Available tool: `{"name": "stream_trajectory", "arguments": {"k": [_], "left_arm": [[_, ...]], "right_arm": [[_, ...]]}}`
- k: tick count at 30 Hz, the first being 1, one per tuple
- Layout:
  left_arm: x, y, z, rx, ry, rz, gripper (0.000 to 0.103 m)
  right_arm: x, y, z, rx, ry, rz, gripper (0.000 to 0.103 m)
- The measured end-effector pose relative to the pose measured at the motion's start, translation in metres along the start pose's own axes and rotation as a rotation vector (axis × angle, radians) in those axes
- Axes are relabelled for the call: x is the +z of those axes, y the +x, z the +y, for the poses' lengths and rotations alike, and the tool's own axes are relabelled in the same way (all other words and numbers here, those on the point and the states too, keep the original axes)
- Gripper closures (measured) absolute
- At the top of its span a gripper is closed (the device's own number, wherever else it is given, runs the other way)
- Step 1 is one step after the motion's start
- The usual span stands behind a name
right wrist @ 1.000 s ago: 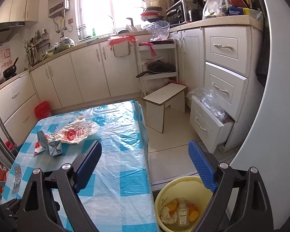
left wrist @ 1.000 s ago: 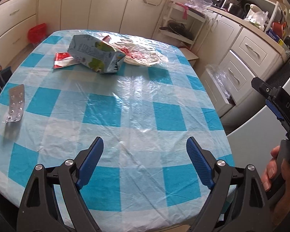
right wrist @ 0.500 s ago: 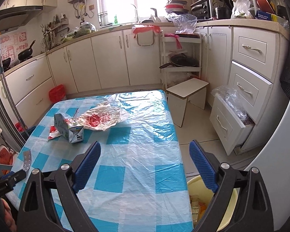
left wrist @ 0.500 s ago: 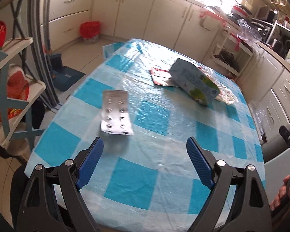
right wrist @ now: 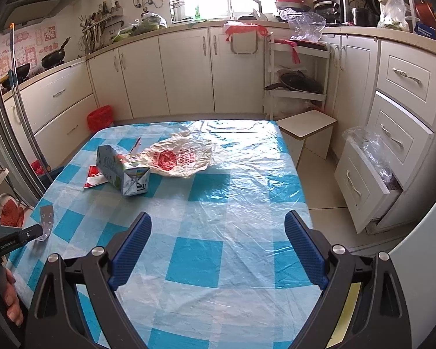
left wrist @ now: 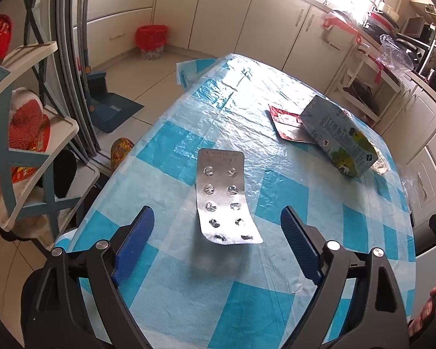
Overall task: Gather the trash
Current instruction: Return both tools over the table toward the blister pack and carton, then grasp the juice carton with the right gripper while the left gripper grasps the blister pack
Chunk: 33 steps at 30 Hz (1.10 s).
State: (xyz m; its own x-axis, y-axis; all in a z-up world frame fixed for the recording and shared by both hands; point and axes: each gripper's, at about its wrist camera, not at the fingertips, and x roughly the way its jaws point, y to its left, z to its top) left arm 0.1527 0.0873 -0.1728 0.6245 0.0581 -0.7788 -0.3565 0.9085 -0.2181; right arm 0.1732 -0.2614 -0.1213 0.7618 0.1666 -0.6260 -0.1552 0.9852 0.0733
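A silver pill blister strip (left wrist: 224, 197) lies on the blue-checked tablecloth (left wrist: 305, 314), its near end curled up. My left gripper (left wrist: 217, 221) is open, with that near end between its fingertips but not touching them. Farther right lie a crushed milk carton (left wrist: 338, 138), a red wrapper (left wrist: 284, 120) and, in the right wrist view, a crumpled white-and-red plastic bag (right wrist: 178, 157). My right gripper (right wrist: 218, 232) is open and empty over the table's near half. The carton (right wrist: 122, 170), wrapper (right wrist: 94, 177) and blister strip (right wrist: 46, 218) also show there.
A white rack with red items (left wrist: 29, 133) stands left of the table. A red bin (left wrist: 151, 39) sits by the cabinets. A low stool (right wrist: 311, 129) and an open drawer with a plastic bag (right wrist: 369, 174) are to the right. A yellow bin's rim (right wrist: 348, 305) shows below the right gripper.
My left gripper has swung left and closed in on the blister strip, which now lies between its fingers. My right gripper has moved from above the yellow bin to over the table.
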Motion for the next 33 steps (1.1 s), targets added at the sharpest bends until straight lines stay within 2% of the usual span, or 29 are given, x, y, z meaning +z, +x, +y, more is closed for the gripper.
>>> {"name": "stream_trajectory", "arguments": {"k": [4,9,13,19,21,23,24,26,30,33], "left_arm": [[0.004,0.008,-0.014,-0.031,0.079,0.009,0.019],[0.004,0.012,-0.031,-0.089,0.180,0.025,0.019],[0.006,0.012,-0.031,-0.106,0.195,0.025,0.019],[0.019,0.015,-0.019,-0.101,0.168,0.022,0.019],[0.023,0.019,-0.016,-0.103,0.162,0.030,0.019],[0.025,0.024,-0.016,-0.110,0.166,0.046,0.019],[0.026,0.025,-0.019,-0.111,0.178,0.047,0.019],[0.024,0.026,-0.026,-0.125,0.203,0.057,0.019],[0.016,0.028,-0.048,-0.149,0.286,0.070,0.019],[0.007,0.026,-0.069,-0.194,0.352,0.090,0.019]], "right_arm": [[0.007,0.008,0.022,0.068,-0.057,0.001,0.014],[0.032,0.034,0.063,0.142,-0.155,-0.005,0.014],[0.052,0.077,0.100,0.141,-0.268,0.033,0.014],[0.061,0.133,0.128,0.144,-0.331,0.121,0.014],[0.059,0.142,0.132,0.172,-0.337,0.157,0.021],[0.054,0.144,0.134,0.189,-0.349,0.196,0.046],[0.051,0.141,0.133,0.206,-0.352,0.200,0.048],[0.048,0.130,0.128,0.219,-0.352,0.204,0.063],[0.034,0.102,0.105,0.249,-0.332,0.235,0.064],[0.018,0.078,0.079,0.259,-0.291,0.263,0.065]]}}
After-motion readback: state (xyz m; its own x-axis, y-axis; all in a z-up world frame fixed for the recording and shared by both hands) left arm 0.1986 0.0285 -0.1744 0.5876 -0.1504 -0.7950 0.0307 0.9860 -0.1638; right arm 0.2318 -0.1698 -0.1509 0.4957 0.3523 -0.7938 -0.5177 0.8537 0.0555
